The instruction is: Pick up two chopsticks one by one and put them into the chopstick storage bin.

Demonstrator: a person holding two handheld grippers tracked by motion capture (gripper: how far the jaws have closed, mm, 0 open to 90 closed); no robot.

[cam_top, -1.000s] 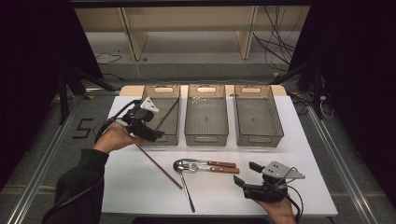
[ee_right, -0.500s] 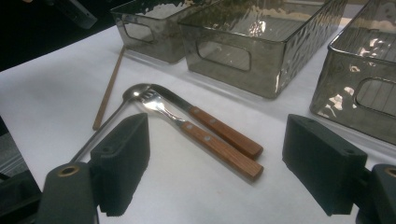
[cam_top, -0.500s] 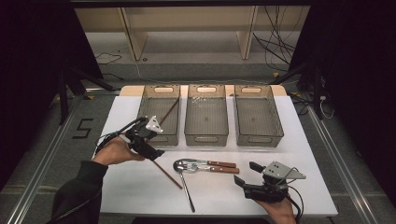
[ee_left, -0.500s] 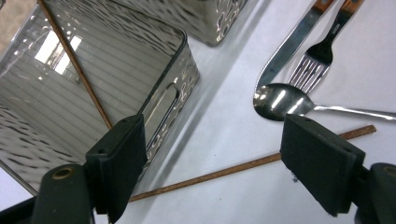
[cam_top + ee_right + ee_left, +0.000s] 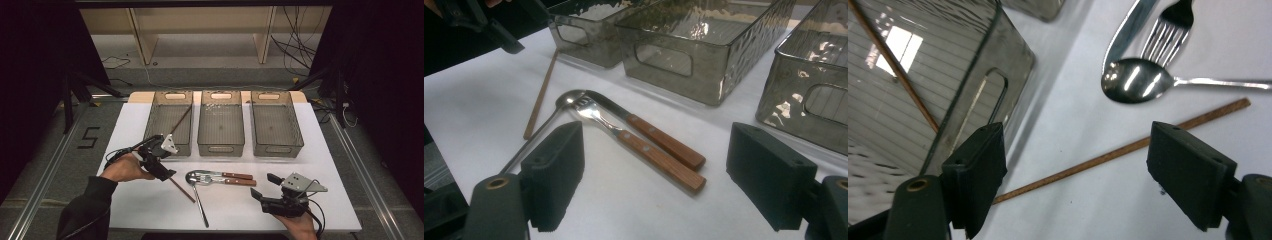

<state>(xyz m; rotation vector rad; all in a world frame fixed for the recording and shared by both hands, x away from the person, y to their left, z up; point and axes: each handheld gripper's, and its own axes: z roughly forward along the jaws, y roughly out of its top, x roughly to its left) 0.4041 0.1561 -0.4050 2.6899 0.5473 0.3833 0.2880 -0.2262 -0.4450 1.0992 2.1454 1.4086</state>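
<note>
Sorting utensils into trays: one chopstick binned.
Your left gripper (image 5: 1083, 165), jaws spread, straddles the second chopstick (image 5: 1118, 152); spoon (image 5: 1133, 82), fork (image 5: 644, 147), knife (image 5: 649, 130) remain mid-table; right gripper (image 5: 654, 180) spread, idle.

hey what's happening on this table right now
A person is sorting utensils into three grey bins. The left gripper hangs open over a brown chopstick lying on the white table, its jaws on either side of it but not closed. Another chopstick already leans in the left bin. The right gripper waits open near the spoon, fork and knife.
</note>
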